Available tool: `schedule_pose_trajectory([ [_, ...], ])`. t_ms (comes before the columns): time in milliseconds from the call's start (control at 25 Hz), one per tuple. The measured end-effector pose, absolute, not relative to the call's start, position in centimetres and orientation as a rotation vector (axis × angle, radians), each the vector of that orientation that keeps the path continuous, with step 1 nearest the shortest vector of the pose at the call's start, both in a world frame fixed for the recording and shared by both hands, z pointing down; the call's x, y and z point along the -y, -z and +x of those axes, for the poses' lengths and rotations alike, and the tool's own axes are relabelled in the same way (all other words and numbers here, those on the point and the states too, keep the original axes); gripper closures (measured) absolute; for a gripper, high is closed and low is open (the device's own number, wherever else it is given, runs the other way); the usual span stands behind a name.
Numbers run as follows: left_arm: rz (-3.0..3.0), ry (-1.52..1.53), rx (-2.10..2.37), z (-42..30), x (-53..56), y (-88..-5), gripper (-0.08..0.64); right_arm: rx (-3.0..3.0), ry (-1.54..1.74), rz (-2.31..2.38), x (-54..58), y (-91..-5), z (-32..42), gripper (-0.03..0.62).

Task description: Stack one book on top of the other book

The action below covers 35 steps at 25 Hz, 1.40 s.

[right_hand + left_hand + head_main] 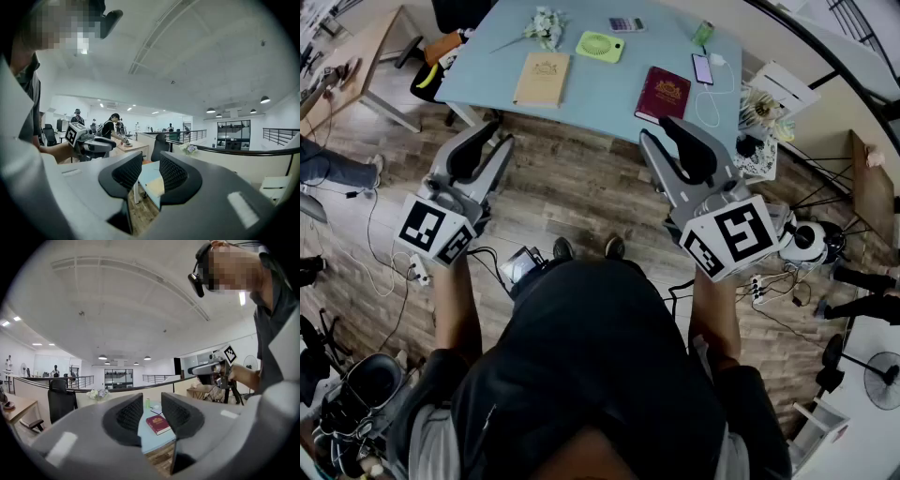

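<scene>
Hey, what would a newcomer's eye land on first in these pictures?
The left gripper and right gripper hover open and empty over the wood floor, short of the pale blue table. On it lie a tan book at left and a dark red book at right, apart.

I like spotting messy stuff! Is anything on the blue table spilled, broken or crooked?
Nothing looks spilled or broken. The red book lies turned at a slant, close to the near edge of the table, while the tan book lies almost straight. That is only a little untidy.
</scene>
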State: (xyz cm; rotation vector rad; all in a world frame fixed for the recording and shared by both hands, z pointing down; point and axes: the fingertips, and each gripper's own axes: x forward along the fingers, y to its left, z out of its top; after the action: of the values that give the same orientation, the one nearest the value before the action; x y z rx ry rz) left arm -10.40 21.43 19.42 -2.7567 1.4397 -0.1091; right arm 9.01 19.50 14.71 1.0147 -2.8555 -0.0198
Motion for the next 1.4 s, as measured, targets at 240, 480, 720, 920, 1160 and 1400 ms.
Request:
schedule_pose_trajectory([
  [240, -2.773, 0.098, -1.432, -12.8, -20.7, -20.3, 0.403, 2.839, 0.013, 1.02, -18.8, -15.4, 6.5, 0.489],
  [480, -2.789, 0.086, -1.414, -15.9, -20.1, -20.9, 0.403, 2.832, -0.014, 1.036, -18.4, -15.9, 3.2, 0.489],
  [720, -2.804, 0.064, -1.4, -18.3, -19.2, -21.8, 0.403, 2.839, -0.077, 1.063, -17.6, -16.6, 0.7, 0.489],
  [920, -2.825, 0.068, -1.401, -19.3, -18.4, -22.5, 0.403, 2.832, -0.108, 1.057, -16.4, -17.1, -0.6, 0.489],
  [1160, -2.832, 0.085, -1.442, -19.8, -16.9, -23.1, 0.403, 2.844, -0.143, 1.019, -14.3, -17.7, -1.4, 0.489],
  [1400, -2.815, 0.122, -1.509, -19.2, -14.3, -23.8, 0.403, 2.861, -0.183, 0.963, -10.5, -19.1, -1.1, 0.489],
])
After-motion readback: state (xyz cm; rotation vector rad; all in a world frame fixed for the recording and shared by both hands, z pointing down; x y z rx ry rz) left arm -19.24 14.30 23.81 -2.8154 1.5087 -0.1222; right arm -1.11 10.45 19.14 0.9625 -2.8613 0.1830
